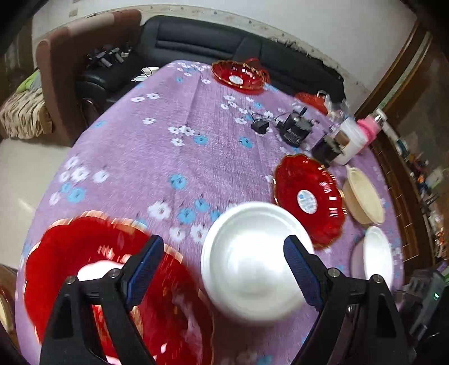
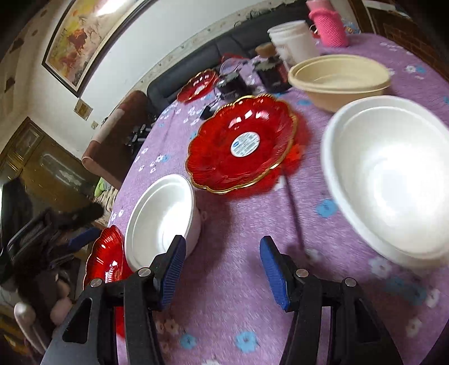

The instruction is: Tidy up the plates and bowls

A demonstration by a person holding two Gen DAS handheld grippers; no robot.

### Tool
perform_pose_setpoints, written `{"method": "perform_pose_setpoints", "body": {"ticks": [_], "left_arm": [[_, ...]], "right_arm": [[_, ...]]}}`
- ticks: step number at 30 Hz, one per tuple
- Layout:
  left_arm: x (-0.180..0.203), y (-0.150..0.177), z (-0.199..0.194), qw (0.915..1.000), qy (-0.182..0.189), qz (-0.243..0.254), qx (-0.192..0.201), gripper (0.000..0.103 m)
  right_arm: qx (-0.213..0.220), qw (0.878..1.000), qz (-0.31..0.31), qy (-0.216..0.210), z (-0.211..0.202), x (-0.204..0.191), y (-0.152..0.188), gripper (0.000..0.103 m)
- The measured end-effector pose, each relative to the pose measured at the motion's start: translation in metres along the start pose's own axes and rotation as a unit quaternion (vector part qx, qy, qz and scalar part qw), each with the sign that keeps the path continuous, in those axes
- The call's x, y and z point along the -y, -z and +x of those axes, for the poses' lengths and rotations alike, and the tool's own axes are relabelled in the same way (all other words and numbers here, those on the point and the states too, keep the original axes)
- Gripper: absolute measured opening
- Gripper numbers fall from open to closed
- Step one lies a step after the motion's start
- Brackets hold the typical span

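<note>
In the left wrist view my left gripper (image 1: pixel 223 269) is open above a white foam bowl (image 1: pixel 252 261) that lies between its fingers, untouched as far as I can tell. A red plate (image 1: pixel 98 278) lies under its left finger, another red plate (image 1: pixel 308 196) to the right, a third (image 1: pixel 238 75) far back. A beige bowl (image 1: pixel 363 196) and a white bowl (image 1: pixel 376 258) sit at right. In the right wrist view my right gripper (image 2: pixel 221 266) is open and empty over the cloth, between a white bowl (image 2: pixel 160 219) and a larger white bowl (image 2: pixel 393 174). A red plate (image 2: pixel 241 143) and a beige bowl (image 2: pixel 339 78) lie beyond.
The round table has a purple flowered cloth (image 1: pixel 168 146). Black chargers (image 1: pixel 294 129), a dark jar (image 1: pixel 328 146), a white tub (image 2: pixel 291 39) and a pink bottle (image 2: pixel 328 22) stand at the back. A black sofa (image 1: pixel 210 36) and a brown chair (image 1: pixel 70 70) surround it.
</note>
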State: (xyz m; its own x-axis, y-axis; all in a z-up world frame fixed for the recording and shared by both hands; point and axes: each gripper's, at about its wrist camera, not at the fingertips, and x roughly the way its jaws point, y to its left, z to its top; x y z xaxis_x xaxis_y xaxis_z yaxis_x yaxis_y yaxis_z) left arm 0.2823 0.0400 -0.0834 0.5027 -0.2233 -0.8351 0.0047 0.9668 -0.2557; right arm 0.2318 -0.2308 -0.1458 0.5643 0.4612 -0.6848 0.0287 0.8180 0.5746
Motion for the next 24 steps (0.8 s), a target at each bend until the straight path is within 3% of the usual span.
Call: {"method": "perform_pose_setpoints", "body": {"ticks": [5, 15, 17, 19, 21, 24], "left_arm": [[0.008, -0.013, 0.037, 0.9987, -0.04, 0.019, -0.024, 0.087], [0.018, -0.017, 0.057, 0.9956, -0.055, 0.058, -0.049, 0.084], [0.022, -0.016, 0.061, 0.9947, -0.055, 0.067, -0.056, 0.078], [0.027, -0.014, 0.067, 0.9927, -0.057, 0.08, -0.069, 0.059], [0.03, -0.011, 0.073, 0.9906, -0.065, 0.088, -0.082, 0.046], [0.032, -0.01, 0.073, 0.9891, -0.08, 0.098, -0.075, 0.044]], "right_arm": [[-0.016, 1.0, 0.001, -0.011, 0.021, -0.009, -0.008, 0.06], [-0.032, 0.999, -0.015, -0.009, 0.04, -0.022, -0.006, 0.06], [-0.035, 0.999, -0.018, -0.009, 0.044, -0.024, -0.006, 0.06], [-0.038, 0.999, -0.024, -0.007, 0.047, -0.028, -0.005, 0.06], [-0.04, 0.999, -0.028, -0.005, 0.049, -0.031, -0.004, 0.06], [-0.043, 0.998, -0.035, -0.001, 0.052, -0.034, -0.004, 0.058]]}}
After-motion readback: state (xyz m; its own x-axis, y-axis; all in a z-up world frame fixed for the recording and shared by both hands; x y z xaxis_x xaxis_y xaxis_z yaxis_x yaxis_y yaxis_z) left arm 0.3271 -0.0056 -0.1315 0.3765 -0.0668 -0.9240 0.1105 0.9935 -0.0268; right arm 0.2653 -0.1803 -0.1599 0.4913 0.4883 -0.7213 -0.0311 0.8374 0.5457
